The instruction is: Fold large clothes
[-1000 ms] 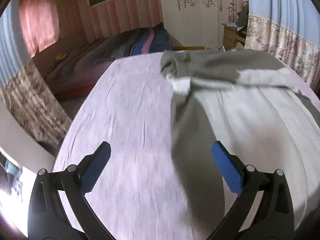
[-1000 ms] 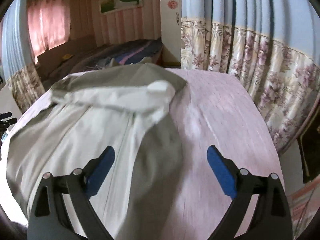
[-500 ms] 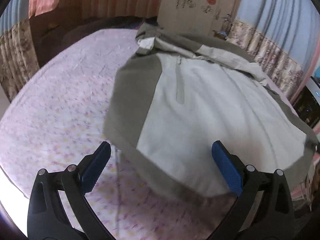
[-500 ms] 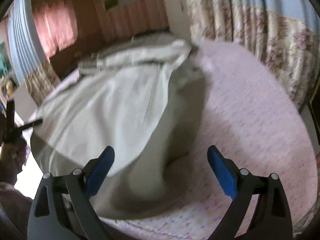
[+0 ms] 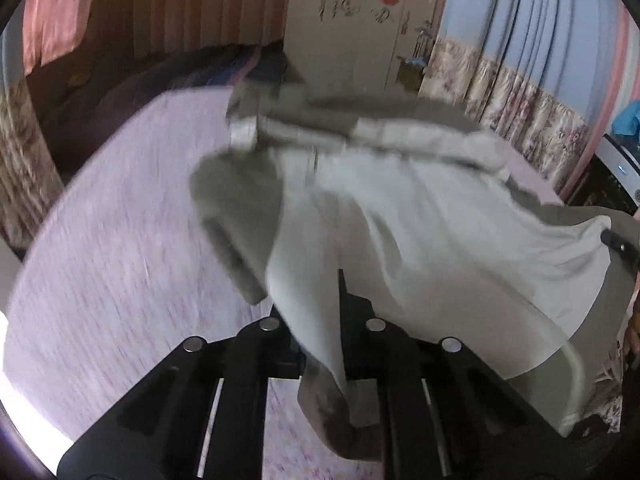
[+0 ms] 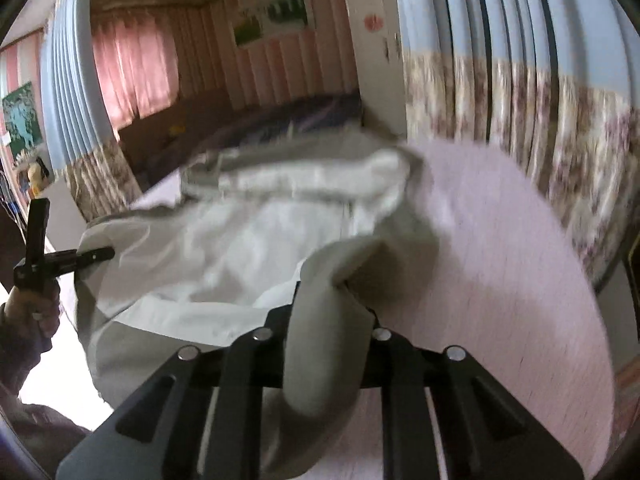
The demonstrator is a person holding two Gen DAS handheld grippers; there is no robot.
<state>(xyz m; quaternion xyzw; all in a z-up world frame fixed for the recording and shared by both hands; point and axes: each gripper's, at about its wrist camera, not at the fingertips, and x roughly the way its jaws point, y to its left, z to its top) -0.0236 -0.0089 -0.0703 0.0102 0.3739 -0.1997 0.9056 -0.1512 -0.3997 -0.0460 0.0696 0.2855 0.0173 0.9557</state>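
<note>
Now both claws have just closed on the grey-and-white jacket [image 5: 420, 216] hem: left claw [image 5: 316, 344] and right claw [image 6: 328, 332] each pinch fabric (jacket spread over the pink-sheeted bed [image 5: 120, 248]).

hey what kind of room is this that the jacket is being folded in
Most likely a bedroom. A bed with dark bedding stands by the far wall, a white wardrobe with flower stickers is behind, and floral curtains hang beside the pink-covered surface.
</note>
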